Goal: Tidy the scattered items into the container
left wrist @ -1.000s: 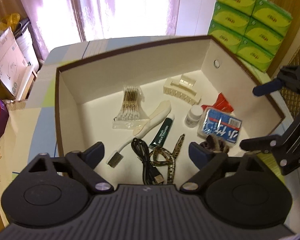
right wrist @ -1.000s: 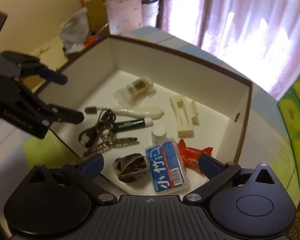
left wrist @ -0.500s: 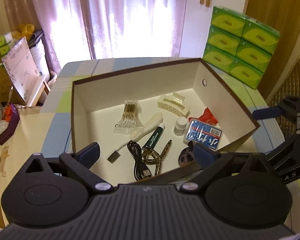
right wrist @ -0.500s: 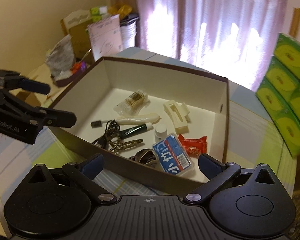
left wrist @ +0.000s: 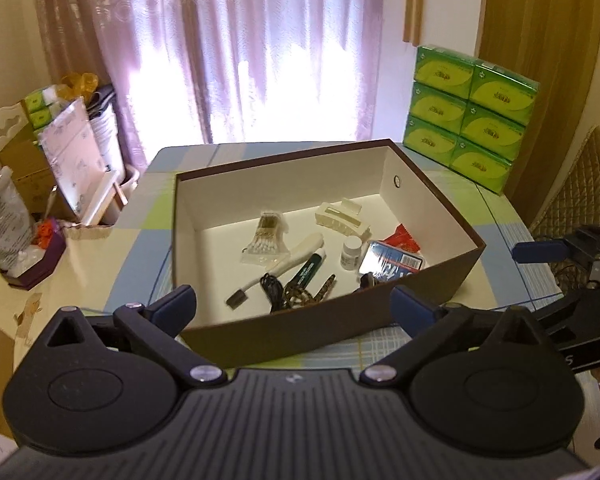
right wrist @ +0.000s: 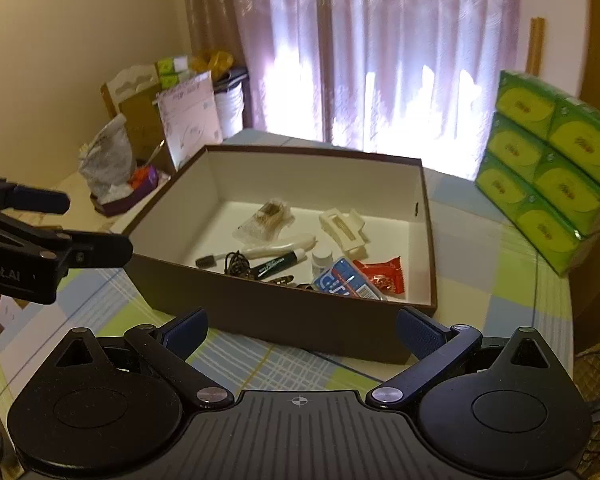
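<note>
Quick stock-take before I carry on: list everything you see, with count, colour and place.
box: 1, brown outside, white inside, on table
hair clip: 1, cream, box back
cotton swabs: 1 clear pack, box back left
marker: 1, dark green, box centre
small bottle: 1, white, beside marker
blue pack: 1, box front right
red wrapper: 1, box right
cable: 1, black, box front
tissue packs: 6, green, stacked right
left gripper: open, empty
right gripper: open, empty

Black ribbed gripper bodies, round side discs, silver screws, blue-padded fingers, white lettering on one arm.
</note>
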Demonstrator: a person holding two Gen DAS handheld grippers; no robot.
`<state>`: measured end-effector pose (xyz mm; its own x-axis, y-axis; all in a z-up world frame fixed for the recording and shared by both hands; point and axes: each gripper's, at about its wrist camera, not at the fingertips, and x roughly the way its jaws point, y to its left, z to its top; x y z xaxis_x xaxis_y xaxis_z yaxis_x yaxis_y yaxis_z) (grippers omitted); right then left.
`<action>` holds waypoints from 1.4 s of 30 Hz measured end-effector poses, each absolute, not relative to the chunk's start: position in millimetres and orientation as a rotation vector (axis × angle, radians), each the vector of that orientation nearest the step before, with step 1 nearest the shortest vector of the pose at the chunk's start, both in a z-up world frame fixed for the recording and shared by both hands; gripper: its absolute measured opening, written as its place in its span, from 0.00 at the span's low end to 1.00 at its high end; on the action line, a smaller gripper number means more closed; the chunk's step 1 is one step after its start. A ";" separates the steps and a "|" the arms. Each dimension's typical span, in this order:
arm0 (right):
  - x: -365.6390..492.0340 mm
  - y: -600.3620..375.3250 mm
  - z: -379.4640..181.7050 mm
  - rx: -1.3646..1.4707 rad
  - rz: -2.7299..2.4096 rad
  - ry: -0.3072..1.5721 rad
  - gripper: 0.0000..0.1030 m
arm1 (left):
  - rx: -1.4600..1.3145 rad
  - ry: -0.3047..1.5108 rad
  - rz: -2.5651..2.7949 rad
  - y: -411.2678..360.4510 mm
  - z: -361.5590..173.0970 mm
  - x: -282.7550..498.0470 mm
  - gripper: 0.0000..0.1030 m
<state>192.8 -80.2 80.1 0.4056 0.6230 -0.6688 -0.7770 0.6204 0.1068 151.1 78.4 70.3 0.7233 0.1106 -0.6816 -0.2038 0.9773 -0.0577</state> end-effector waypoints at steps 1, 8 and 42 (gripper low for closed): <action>189.0 -83.1 82.3 -0.227 0.889 0.731 1.00 | -0.131 0.740 0.184 76.8 71.3 146.4 0.99; 163.9 -100.2 90.8 -0.203 0.874 0.721 1.00 | -0.145 0.746 0.224 64.0 77.8 117.8 0.99; 118.0 -169.5 85.5 -0.216 0.916 0.729 1.00 | -0.137 0.789 0.287 -5.2 74.9 47.5 0.99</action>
